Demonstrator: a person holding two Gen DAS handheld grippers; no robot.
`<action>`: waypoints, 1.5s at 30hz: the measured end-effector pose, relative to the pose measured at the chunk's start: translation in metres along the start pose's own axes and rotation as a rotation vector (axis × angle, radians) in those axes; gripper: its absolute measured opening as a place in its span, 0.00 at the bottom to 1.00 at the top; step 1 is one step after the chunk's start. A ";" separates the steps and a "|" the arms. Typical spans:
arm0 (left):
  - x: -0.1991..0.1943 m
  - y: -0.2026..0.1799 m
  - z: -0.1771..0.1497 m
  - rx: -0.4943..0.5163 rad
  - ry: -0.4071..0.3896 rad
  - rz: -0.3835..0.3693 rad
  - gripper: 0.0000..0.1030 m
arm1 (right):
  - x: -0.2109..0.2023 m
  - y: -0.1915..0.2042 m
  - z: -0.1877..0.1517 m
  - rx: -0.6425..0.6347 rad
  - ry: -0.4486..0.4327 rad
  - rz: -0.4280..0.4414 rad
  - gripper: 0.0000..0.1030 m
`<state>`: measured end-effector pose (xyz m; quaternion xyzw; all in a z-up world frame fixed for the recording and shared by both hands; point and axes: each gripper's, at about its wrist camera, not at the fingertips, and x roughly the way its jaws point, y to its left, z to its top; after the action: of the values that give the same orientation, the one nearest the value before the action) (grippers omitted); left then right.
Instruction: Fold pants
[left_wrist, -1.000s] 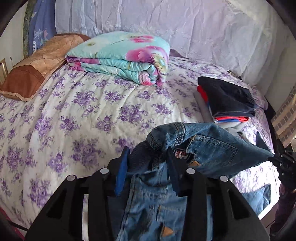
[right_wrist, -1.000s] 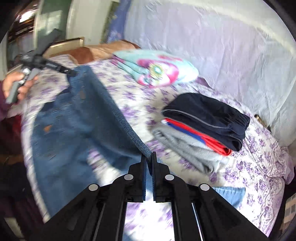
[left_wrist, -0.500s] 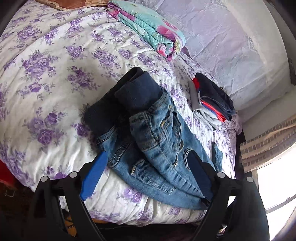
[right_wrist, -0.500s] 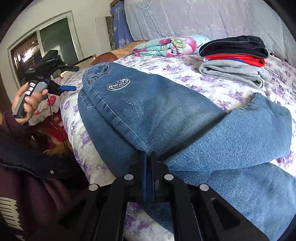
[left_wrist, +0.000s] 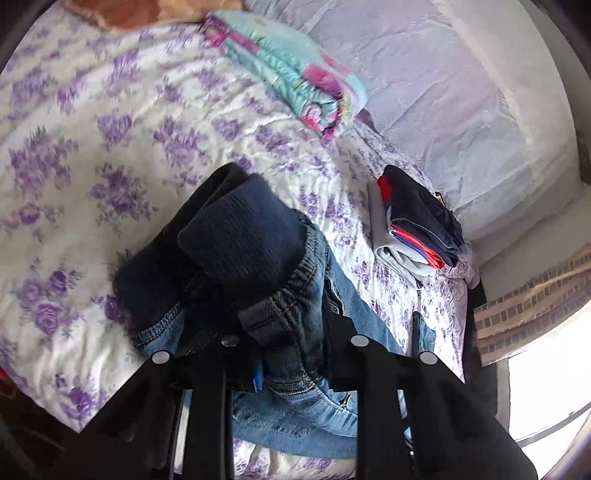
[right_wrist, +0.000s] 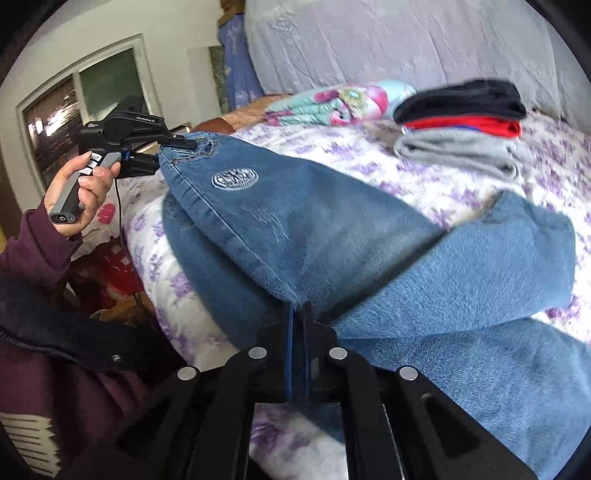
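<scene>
Since the earlier frame the jeans (right_wrist: 314, 236) have dropped onto the bed (left_wrist: 110, 147), doubled over; the left gripper (left_wrist: 291, 332), at ten o'clock, has just closed on their waistband, while the right gripper (right_wrist: 297, 314) pinches the fold.

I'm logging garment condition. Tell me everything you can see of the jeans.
The jeans are blue denim with a dark ribbed waistband, orange-brown stitching and a white oval emblem. They lie on the floral bed, partly folded, one leg crossing the other. The left gripper, whose jaws have just been closing, holds the waist end; the right gripper is shut on a fold edge.
</scene>
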<state>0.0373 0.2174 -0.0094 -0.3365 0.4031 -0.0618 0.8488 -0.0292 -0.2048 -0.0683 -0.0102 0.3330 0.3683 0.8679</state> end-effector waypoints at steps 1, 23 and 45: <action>-0.011 -0.007 -0.004 0.039 -0.023 0.012 0.21 | -0.005 0.002 0.000 -0.013 -0.009 0.018 0.05; 0.009 0.056 -0.032 0.013 -0.001 0.050 0.29 | -0.009 0.037 0.007 -0.307 0.006 -0.183 0.77; 0.006 0.035 -0.007 0.025 0.002 0.043 0.29 | 0.048 0.048 0.014 -0.599 0.269 -0.207 0.14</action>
<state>0.0307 0.2384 -0.0380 -0.3169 0.4105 -0.0488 0.8536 -0.0277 -0.1356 -0.0743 -0.3466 0.3187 0.3551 0.8076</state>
